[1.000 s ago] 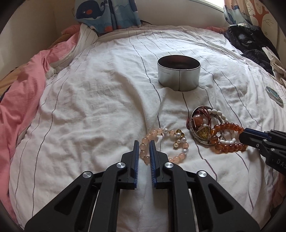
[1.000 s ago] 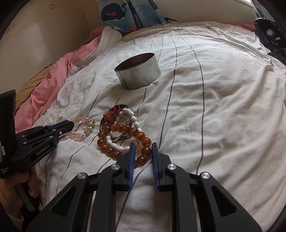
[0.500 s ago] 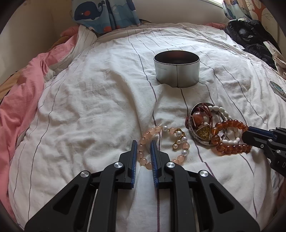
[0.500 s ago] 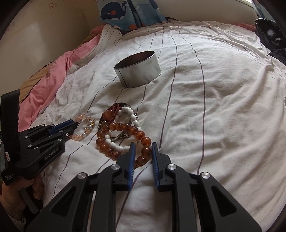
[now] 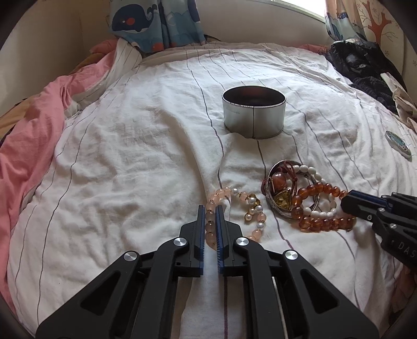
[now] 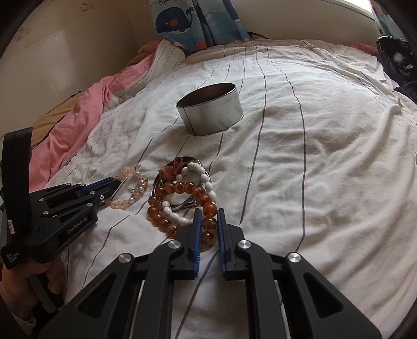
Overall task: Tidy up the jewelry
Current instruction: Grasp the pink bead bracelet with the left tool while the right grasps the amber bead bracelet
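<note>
A pink-and-pearl bead bracelet (image 5: 245, 206) lies on the white striped bedsheet. My left gripper (image 5: 209, 208) has its fingers closed around the bracelet's left side. Right of it lies a pile: an amber bead bracelet (image 5: 323, 208), a white bead bracelet (image 6: 200, 172) and metal bangles with a red pendant (image 5: 280, 182). My right gripper (image 6: 208, 212) has its fingers around the amber bracelet's (image 6: 206, 208) near beads. A round silver tin (image 5: 254, 114) stands open further back; it also shows in the right wrist view (image 6: 211, 112).
A pink blanket (image 5: 28, 135) lies bunched at the left. Dark clothes (image 5: 365, 67) lie at the back right. A small oval object (image 5: 397, 143) lies at the right edge. A whale-print curtain (image 5: 156, 20) hangs behind the bed.
My left gripper has moved forward and closed onto the pink bracelet's left beads. My right gripper has narrowed slightly around the amber beads. The jewelry still lies on the sheet.
</note>
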